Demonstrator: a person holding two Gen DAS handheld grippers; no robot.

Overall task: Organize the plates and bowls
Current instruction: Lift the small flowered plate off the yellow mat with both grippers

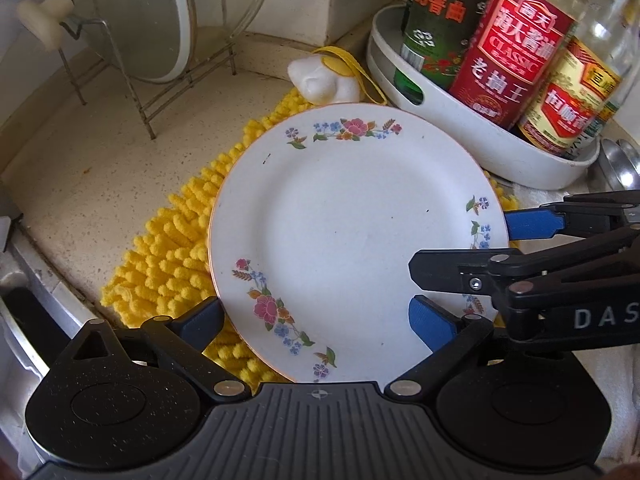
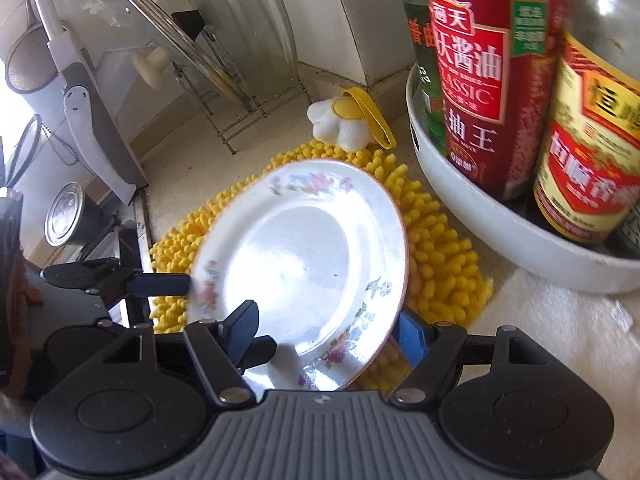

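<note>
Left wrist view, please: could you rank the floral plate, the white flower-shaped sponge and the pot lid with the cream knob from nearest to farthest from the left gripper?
1. Floral plate: between the left gripper's fingers, on the yellow mat.
2. White flower-shaped sponge: just beyond the plate's far rim.
3. Pot lid: far left, upright in the wire rack.

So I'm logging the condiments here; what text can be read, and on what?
"CLASSIC": red-label bottle.
"55": green-label bottle.
"DAS", cut off: right tool.
Chinese lettering on all three bottles, including the yellow-label bottle; the small print is unreadable.
</note>
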